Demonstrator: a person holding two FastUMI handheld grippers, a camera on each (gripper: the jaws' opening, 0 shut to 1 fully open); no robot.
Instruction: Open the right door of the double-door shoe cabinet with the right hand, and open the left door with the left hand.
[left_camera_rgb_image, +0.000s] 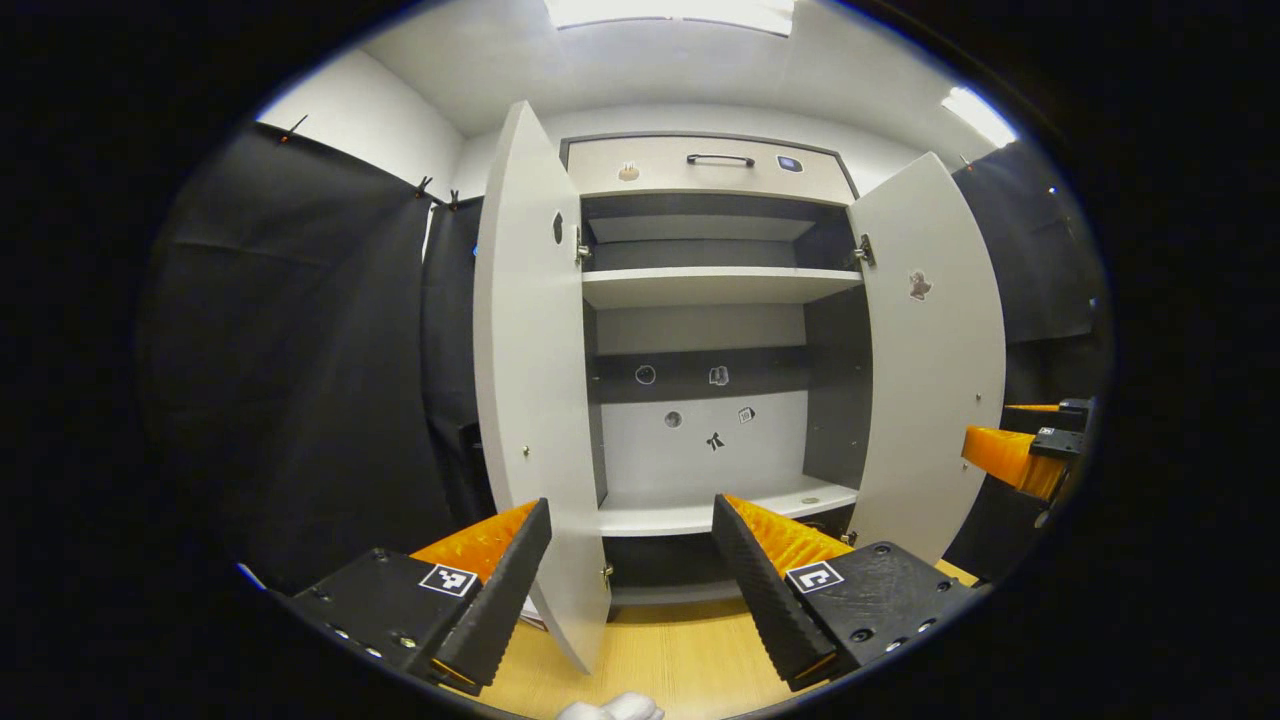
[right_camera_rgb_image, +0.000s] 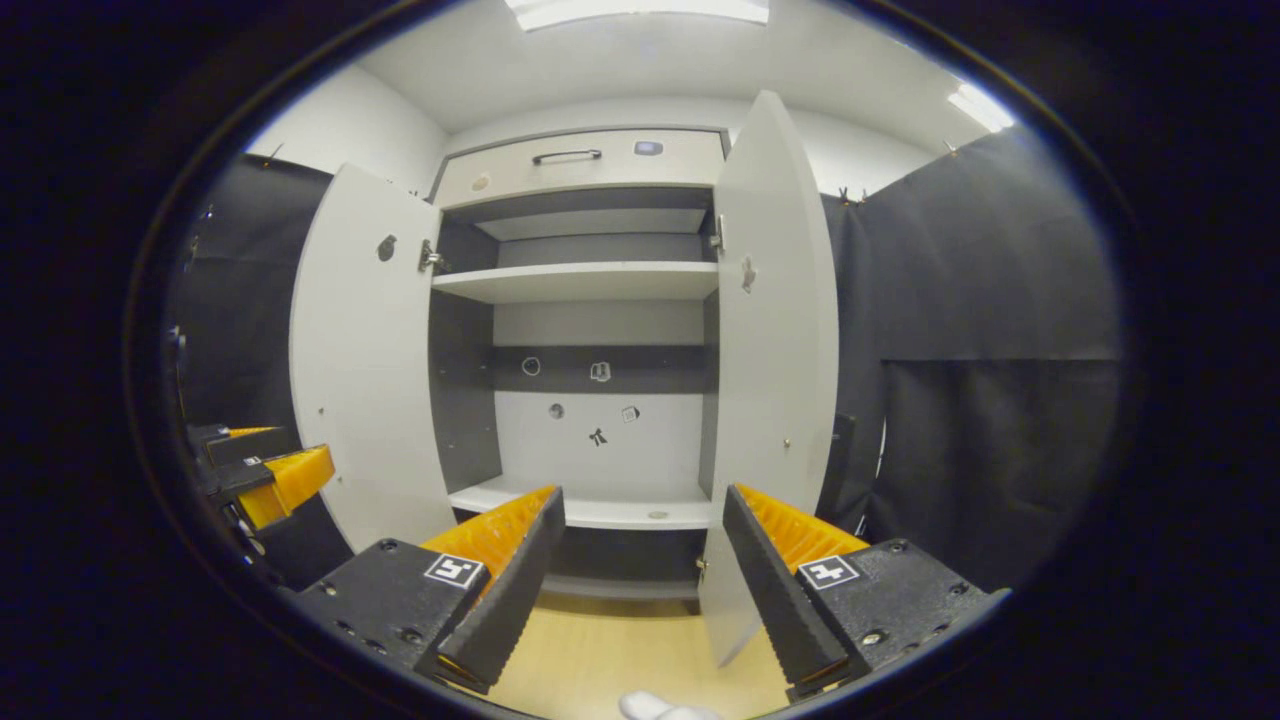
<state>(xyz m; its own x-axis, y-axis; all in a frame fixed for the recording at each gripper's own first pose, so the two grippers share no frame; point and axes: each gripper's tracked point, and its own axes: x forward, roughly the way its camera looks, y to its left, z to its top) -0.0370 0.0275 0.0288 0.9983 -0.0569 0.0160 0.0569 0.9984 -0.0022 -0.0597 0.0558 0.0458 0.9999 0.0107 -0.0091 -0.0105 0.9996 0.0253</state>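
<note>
I find my left gripper (left_camera_rgb_image: 632, 520) with its fingers spread wide and gripping nothing; the lower edge of the left door (left_camera_rgb_image: 528, 400) stands in the gap between them, and I cannot tell whether either pad touches it. My right gripper (right_camera_rgb_image: 645, 510) is likewise wide open and empty, the lower corner of the right door (right_camera_rgb_image: 775, 340) sitting between its fingers, contact unclear. The shoe cabinet (left_camera_rgb_image: 710, 165) stands ahead with both doors swung outward, exposing its shelves (left_camera_rgb_image: 715, 285). Small stickers (left_camera_rgb_image: 717, 376) on the back panel are too small to identify. At the far right of the left gripper view, the right gripper's orange fingers are cut off by the edge.
</note>
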